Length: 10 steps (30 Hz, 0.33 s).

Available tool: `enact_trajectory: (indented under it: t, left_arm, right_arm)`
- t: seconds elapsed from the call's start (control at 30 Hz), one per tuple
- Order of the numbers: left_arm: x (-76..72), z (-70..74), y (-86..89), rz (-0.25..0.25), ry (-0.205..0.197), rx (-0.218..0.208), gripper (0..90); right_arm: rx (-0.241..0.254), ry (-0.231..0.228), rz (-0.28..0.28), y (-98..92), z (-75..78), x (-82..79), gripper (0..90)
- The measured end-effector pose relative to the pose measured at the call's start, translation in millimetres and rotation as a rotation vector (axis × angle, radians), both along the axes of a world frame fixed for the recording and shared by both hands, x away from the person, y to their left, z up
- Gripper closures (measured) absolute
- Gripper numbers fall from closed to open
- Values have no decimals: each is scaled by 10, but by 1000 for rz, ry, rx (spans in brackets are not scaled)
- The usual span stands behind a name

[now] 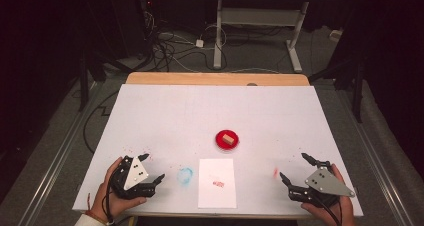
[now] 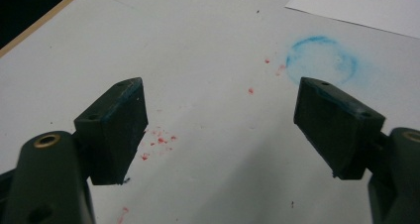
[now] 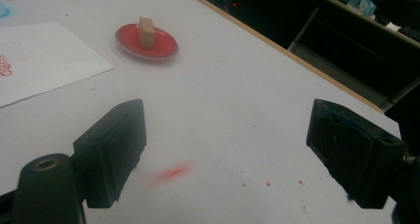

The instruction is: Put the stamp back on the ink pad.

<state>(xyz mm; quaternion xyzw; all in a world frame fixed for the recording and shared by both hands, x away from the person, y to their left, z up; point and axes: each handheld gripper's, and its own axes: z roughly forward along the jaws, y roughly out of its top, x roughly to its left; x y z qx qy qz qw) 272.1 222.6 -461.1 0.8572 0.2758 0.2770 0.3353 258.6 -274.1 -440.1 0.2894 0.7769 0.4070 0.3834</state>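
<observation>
The wooden block (image 1: 228, 137) on the red dish (image 1: 220, 142) lies well beyond both wide-open, empty grippers, left gripper (image 1: 151, 167) and right gripper (image 1: 295, 167).

From my remote station, the red mark on the paper sheet (image 1: 217, 183) is too small to read in the high view. In the left gripper view the sheet (image 2: 356, 3) is cut by the top and right edges. In the right gripper view the mark is cropped at the left edge. The block (image 1: 228, 138) hides part of the red dish (image 1: 227, 140).
</observation>
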Motion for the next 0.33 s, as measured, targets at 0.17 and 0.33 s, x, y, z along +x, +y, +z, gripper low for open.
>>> enact_trajectory:
  t: [0.17,0.33]
  left_arm:
    - [7,1,18,5,3,-3,204]
    - [3,-4,7,6,6,0,204]
  right_arm:
    - [-3,11,5,21,-16,27,160]
    - [-2,9,0,21,-15,30,160]
